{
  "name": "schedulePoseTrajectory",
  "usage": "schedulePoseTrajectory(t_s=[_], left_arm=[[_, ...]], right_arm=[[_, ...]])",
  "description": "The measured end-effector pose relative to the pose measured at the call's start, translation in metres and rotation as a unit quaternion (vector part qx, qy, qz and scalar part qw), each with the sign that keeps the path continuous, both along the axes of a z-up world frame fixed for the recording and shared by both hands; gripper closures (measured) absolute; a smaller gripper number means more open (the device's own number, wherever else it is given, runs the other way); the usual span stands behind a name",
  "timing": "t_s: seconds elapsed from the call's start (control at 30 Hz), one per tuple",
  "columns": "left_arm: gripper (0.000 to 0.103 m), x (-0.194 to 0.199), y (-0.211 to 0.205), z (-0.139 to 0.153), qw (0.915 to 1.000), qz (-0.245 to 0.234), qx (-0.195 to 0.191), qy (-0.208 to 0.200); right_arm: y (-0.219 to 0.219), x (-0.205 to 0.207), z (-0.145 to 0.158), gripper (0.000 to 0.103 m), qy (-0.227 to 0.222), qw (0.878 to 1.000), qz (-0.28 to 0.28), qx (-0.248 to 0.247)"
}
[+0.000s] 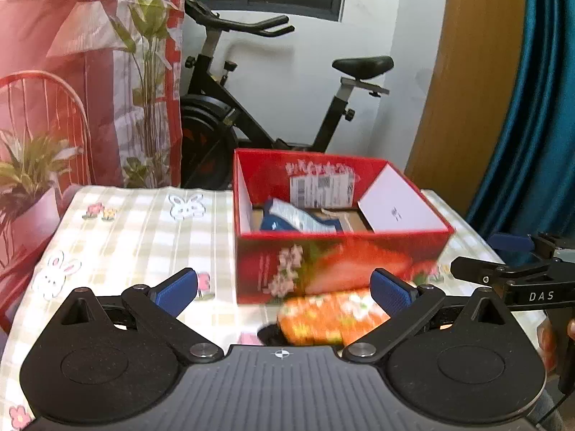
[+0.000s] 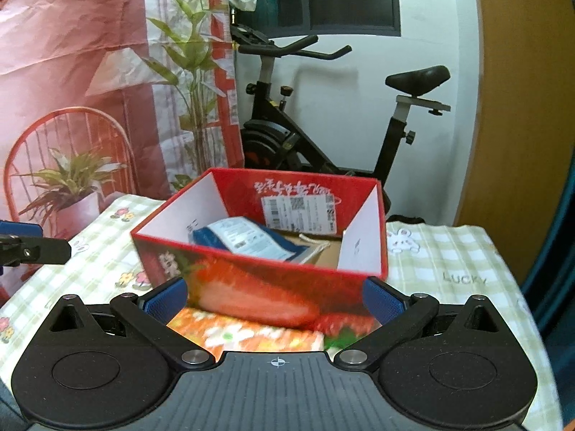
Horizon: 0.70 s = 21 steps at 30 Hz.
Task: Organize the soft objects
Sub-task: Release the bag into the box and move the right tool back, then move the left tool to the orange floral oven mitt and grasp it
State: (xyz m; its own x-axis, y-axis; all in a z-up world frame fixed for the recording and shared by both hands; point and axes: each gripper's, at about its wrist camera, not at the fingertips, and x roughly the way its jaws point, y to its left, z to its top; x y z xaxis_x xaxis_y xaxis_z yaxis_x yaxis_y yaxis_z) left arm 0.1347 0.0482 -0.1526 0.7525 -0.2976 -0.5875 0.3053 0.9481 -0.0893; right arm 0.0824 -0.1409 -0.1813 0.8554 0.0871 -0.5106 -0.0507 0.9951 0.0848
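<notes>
While one blue-and-white soft packet (image 2: 248, 242) already lay inside the red strawberry-printed box (image 2: 258, 287), an orange floral soft pack (image 1: 330, 318) was on the checked tablecloth (image 1: 143, 237) just in front of the box's near wall — so the job looked partly done at best. The left gripper (image 1: 284, 289) had its blue pads spread wide, clamped on nothing, with the orange pack lying toward its right finger. The right gripper (image 2: 275, 298) was likewise spread apart and empty, hovering over the same pack, which showed between its fingers in its own view. Whether either pad touched the pack could not be told, since the pack was blurred. What seemed left was to close on the orange pack and lift it over the wall into the box; no other loose soft items were visible on the cloth.
</notes>
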Motion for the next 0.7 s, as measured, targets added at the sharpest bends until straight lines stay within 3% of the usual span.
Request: schedulePoseTrajectory(t_s=[0.17,0.33,0.5,0.7], left_arm=[[0.0,-0.014,0.0,-0.022,0.9997,-0.012,-0.003,0.023],[0.001,-0.018,-0.002,-0.045,0.998,-0.02,-0.028,0.052],[0.004,-0.014,-0.005,-0.057,0.9976,-0.022,-0.026,0.06],[0.015,-0.004,-0.004,-0.069,0.9966,-0.013,-0.031,0.076]], right_arm=[[0.016,-0.023,-0.021,0.0,-0.002,1.0,0.01,-0.029],[0.023,-0.03,-0.045,0.001,0.029,0.999,0.026,-0.023],[0.018,-0.022,-0.057,0.019,0.039,0.999,0.024,-0.017],[0.018,-0.001,-0.079,0.032,0.05,0.998,0.03,-0.02]])
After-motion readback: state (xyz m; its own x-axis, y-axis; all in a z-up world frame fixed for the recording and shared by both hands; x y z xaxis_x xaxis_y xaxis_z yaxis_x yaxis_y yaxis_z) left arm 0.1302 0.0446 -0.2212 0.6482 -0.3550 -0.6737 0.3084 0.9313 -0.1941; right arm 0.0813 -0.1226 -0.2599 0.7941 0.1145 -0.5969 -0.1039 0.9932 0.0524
